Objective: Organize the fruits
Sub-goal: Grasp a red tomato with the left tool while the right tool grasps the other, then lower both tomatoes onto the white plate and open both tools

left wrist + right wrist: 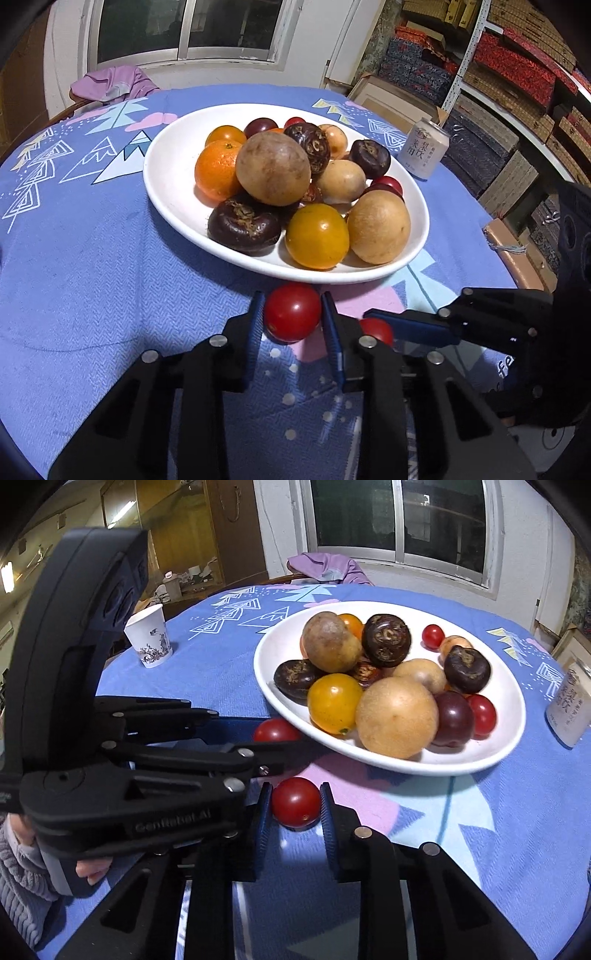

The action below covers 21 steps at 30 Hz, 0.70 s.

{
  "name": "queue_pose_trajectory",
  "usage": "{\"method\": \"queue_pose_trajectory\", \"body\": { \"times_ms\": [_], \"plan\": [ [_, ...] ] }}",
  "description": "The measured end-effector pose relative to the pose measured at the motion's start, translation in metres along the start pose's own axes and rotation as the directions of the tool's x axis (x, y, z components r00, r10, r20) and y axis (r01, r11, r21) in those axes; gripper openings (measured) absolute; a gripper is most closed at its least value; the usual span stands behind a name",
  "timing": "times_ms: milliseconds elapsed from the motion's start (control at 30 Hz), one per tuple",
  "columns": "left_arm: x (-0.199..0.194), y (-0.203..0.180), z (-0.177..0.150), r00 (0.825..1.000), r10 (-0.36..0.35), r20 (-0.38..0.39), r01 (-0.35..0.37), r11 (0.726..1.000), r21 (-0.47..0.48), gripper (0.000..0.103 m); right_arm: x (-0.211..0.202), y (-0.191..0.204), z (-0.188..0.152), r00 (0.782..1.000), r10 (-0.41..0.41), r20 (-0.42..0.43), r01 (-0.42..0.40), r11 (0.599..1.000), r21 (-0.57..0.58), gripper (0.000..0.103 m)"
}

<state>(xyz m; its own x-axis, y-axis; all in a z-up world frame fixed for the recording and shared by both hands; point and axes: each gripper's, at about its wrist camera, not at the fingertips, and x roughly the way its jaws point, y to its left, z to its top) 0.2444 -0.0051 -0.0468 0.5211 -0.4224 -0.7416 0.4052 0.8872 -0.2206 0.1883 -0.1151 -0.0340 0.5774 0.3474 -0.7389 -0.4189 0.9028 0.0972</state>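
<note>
left wrist view: left gripper [292, 312] closed on a small round red cherry tomato [291, 312], pads against both its sides, low over the blue patterned tablecloth [92, 258], just in front of the white oval ceramic plate [166, 184] heaped with mixed fruits. right wrist view: right gripper [295, 804] clamped likewise on a second small red cherry tomato [295, 803], near the plate rim. left tool alongside, its tomato [275, 731] just beside the plate. white paper cup [147, 640] and pale drink can [424, 147] standing apart on the cloth
</note>
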Motion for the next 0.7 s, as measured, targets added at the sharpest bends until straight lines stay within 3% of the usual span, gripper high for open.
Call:
{"method": "queue_pose_trajectory", "body": {
  "times_ms": [133, 233, 433, 633, 700],
  "plan": [
    [-0.002, -0.006, -0.003, 0.999, 0.033, 0.007, -0.033, 0.999, 0.029, 0.030, -0.015, -0.008, -0.011, 1.000, -0.010, 0.012, 0.010, 1.000, 0.002, 0.026],
    [-0.005, -0.016, -0.006, 0.995, 0.096, 0.025, -0.097, 0.993, 0.067, 0.030, -0.028, -0.015, -0.021, 1.000, -0.005, 0.021, 0.004, 1.000, 0.023, 0.026],
    [-0.015, -0.037, -0.010, 0.972, 0.220, 0.084, -0.229, 0.966, 0.120, 0.030, -0.051, -0.033, -0.028, 0.997, 0.004, 0.072, -0.011, 0.995, 0.098, 0.026],
    [-0.049, -0.056, -0.011, 0.930, 0.303, 0.209, -0.329, 0.938, 0.107, 0.029, -0.075, -0.044, -0.028, 0.988, 0.027, 0.150, -0.050, 0.987, 0.150, 0.026],
    [-0.064, -0.065, -0.009, 0.906, 0.327, 0.268, -0.366, 0.924, 0.108, 0.029, -0.084, -0.048, -0.027, 0.983, 0.028, 0.180, -0.058, 0.985, 0.161, 0.026]
  ]
}}
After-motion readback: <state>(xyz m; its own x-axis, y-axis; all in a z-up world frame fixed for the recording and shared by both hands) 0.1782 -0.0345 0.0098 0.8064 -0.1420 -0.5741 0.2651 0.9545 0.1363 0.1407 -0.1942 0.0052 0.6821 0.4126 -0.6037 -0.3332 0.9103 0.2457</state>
